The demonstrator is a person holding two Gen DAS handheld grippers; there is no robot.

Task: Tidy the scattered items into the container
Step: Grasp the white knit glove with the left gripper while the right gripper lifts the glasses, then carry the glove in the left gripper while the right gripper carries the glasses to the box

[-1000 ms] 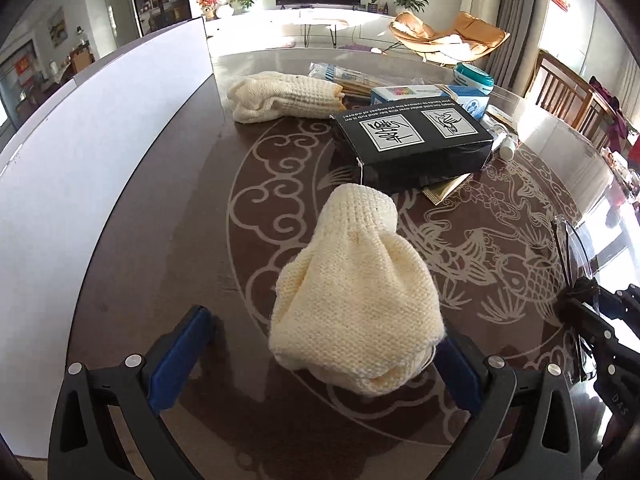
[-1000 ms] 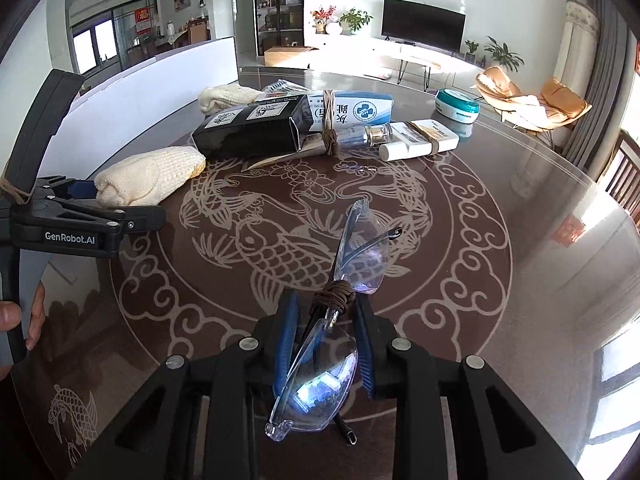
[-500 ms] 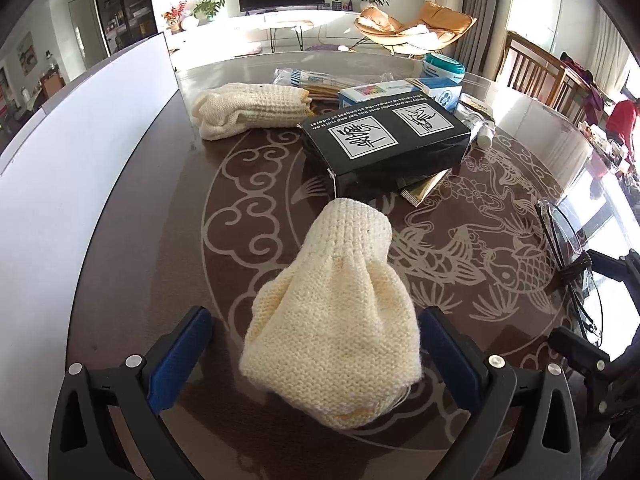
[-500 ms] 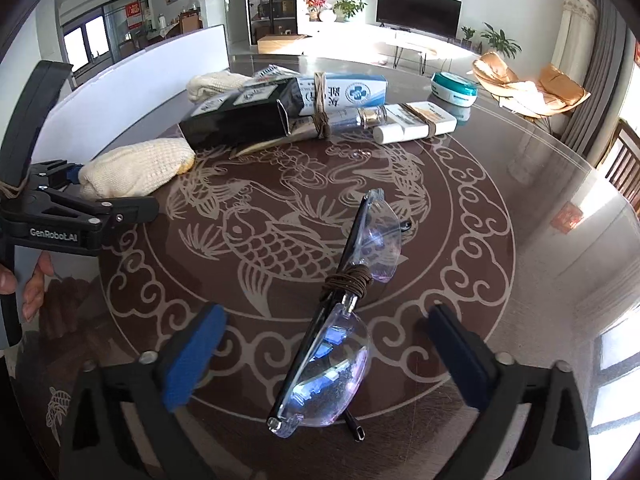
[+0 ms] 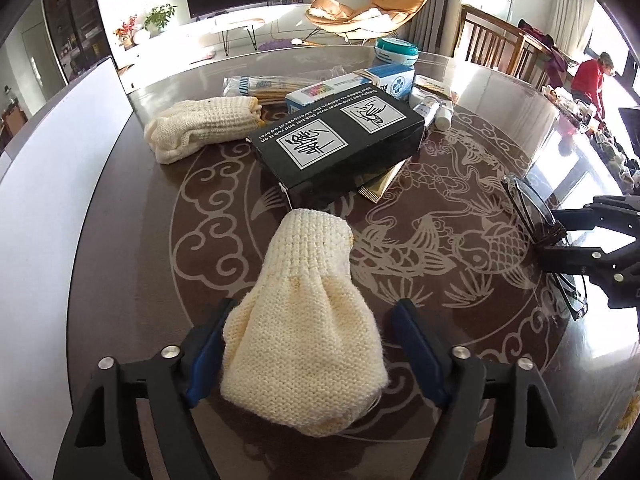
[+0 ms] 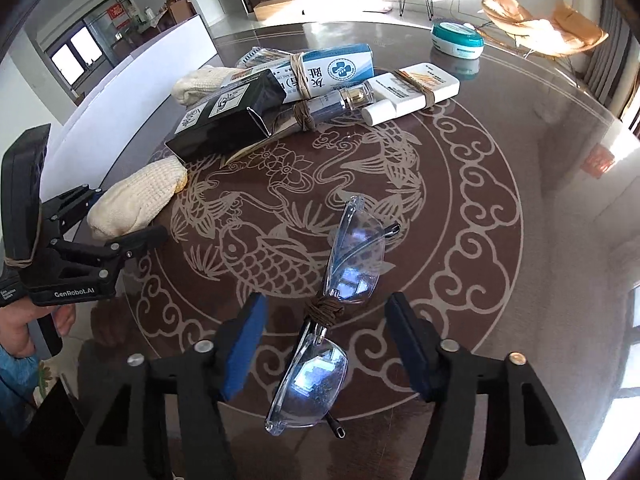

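Note:
A cream knitted glove (image 5: 308, 328) lies on the dark patterned table between the pads of my left gripper (image 5: 316, 344). The left pad touches the glove, the right pad stands a little off it. It also shows in the right wrist view (image 6: 136, 204). Clear safety glasses (image 6: 328, 320), tied at the middle with brown cord, lie on the table between the open pads of my right gripper (image 6: 326, 344). The pads do not touch the glasses. The glasses also show in the left wrist view (image 5: 544, 236). The container is a white bin wall (image 5: 52, 184) at the table's left edge.
A black box (image 5: 340, 148) lies just beyond the glove. A second cream glove (image 5: 200, 128), a blue-white box (image 6: 332, 68), a small bottle (image 6: 332, 104), a white tube (image 6: 412, 92) and a teal tub (image 6: 456, 40) lie further back. Chairs stand at the right.
My right gripper has let go of the glasses, opened wide, then narrowed somewhat around them. My left gripper's jaws have closed in around the glove.

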